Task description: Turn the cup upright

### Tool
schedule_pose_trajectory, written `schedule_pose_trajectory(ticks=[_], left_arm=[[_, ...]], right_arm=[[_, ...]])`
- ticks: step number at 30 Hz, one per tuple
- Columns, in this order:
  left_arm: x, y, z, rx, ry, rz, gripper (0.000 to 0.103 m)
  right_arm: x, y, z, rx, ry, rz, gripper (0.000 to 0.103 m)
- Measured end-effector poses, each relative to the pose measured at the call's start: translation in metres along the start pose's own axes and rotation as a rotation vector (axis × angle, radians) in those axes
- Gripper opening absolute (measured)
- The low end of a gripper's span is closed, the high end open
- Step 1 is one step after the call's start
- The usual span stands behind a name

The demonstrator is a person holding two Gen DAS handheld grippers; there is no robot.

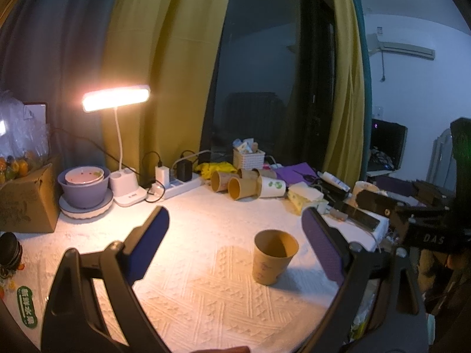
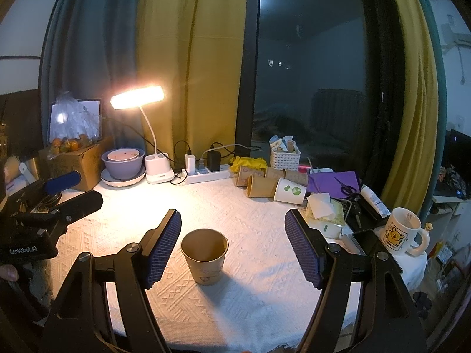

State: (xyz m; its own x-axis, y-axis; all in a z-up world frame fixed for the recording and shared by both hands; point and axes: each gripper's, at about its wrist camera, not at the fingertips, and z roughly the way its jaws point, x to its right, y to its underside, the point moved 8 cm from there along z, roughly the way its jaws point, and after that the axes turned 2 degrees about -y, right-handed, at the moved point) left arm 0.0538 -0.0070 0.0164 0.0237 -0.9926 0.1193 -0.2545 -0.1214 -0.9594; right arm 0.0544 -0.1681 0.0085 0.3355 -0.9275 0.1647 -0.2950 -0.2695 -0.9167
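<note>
Right claw (image 2: 232, 244): released, nothing between its pads. The cup (image 2: 205, 260) stands on the white surface (image 2: 250, 300) at about 11 o'clock from the claw's midline, just beside the left pad, apart from it. Its long axis is vertical, mouth up; judged already upright. Left claw (image 1: 235, 244): likewise released; in its view the cup (image 1: 273, 260) sits at about 1 o'clock, nearer its right pad, not touching. Neither claw is clearly nearer. Farther off, at 12 to 1 o'clock, spare cups (image 2: 259, 186) lie on their sides.
</note>
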Motion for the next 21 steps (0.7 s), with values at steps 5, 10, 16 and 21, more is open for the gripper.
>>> schedule_pose_trajectory(ticks=[5,10,16,21], left_arm=[[0.0,0.0001,-0.0002,0.001,0.0,0.003,0.093],[-0.0013,0.0001,-0.0004,0.002,-0.003,0.0,0.093],[0.0008,0.0005,-0.0017,0.005,0.004,0.005,0.093],[0.0019,0.0009,-0.002,0.004,0.007,0.004,0.093]], right_arm=[[0.0007,-0.0002,0.0001,-0.001,-0.001,-0.001,0.076],[0.0009,-0.0001,-0.0001,-0.001,0.0,0.0,0.076],[0.0008,0.0,0.0003,-0.002,-0.001,-0.001,0.076],[0.0001,0.0003,0.0005,-0.002,0.003,-0.001,0.076]])
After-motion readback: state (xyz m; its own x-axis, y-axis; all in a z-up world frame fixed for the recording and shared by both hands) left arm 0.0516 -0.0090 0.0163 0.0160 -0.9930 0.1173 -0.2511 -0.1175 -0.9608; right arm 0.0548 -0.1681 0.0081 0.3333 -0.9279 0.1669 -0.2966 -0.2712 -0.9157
